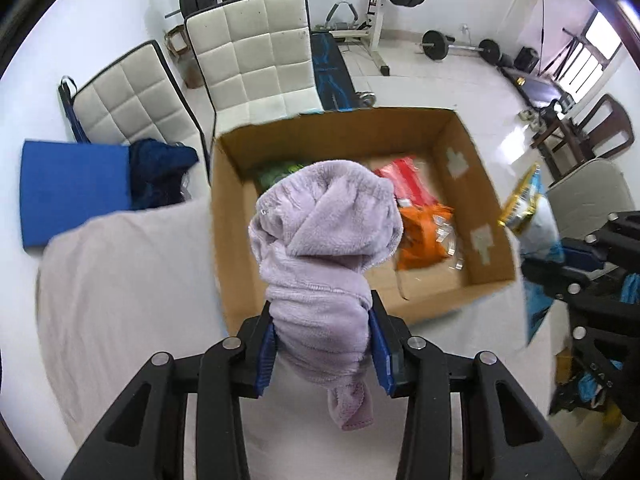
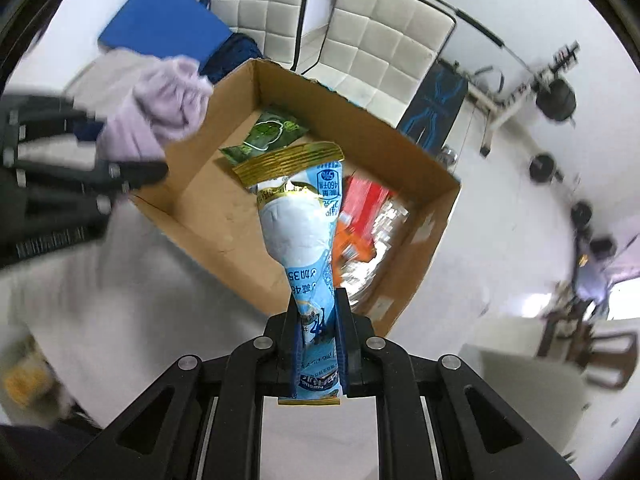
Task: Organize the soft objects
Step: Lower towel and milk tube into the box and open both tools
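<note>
Transport step: the left gripper [image 1: 322,344] is clamped on a lilac fleece cloth [image 1: 326,220], the right gripper [image 2: 318,334] on a blue snack packet [image 2: 298,220]. Both hang above the cardboard box [image 1: 472,184] at twelve o'clock. Next, apparently: lower, then release inside.

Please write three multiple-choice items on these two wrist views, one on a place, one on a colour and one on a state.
1. Where does the green snack packet lie?
A. inside the brown cardboard box
B. on a white chair
C. on the blue pad

2. What colour is the fleece cloth in the left gripper?
A. orange
B. lilac
C. green

3. How is the right gripper?
A. open, empty
B. out of view
C. shut on the light-blue, gold-edged sachet

Key: 1 A, it rests on the box floor; 2 B, pale purple pile; 3 C, both fingers pinch the sachet.
</note>
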Demonstrator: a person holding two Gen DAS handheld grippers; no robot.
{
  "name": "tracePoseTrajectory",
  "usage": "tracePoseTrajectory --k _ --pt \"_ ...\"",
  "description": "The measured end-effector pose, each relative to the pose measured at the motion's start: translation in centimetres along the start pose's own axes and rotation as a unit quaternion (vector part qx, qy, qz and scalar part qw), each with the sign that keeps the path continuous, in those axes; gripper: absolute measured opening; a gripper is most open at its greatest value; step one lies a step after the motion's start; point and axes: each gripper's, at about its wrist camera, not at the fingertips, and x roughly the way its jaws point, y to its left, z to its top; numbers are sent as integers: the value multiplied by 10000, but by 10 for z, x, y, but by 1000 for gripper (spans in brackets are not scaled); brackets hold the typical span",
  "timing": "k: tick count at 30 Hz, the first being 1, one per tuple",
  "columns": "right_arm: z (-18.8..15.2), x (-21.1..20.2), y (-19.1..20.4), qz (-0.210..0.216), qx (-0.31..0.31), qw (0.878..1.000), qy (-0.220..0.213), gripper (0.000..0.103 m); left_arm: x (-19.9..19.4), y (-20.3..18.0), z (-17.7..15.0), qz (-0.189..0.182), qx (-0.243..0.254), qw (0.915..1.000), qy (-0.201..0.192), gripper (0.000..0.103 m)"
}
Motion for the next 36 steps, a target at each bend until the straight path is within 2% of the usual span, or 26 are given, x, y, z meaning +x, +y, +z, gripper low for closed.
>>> tracePoseTrajectory --k 4,8,10,14,20,34,36 --pt "9 27 12 -627 -876 9942 -17 15 18 14 14 -5 31 9998 207 37" --pt "13 65 26 -1038 -1756 9790 60 14 41 24 21 -77 93 9986 521 37" --pt "17 83 30 -1043 -1995 9743 90 14 52 26 23 -68 139 9978 641 37" --pt "25 115 37 -721 -2265 9711 222 14 75 26 28 -94 297 9955 898 37" --pt "29 133 50 -543 -2744 9595 342 15 103 27 36 -87 503 9919 1160 37" --pt "28 166 54 -329 -3154 9458 697 15 135 22 43 -198 780 9850 1529 39" --pt "27 171 53 -329 -3167 9446 796 26 139 21 42 -153 772 9828 1672 39"
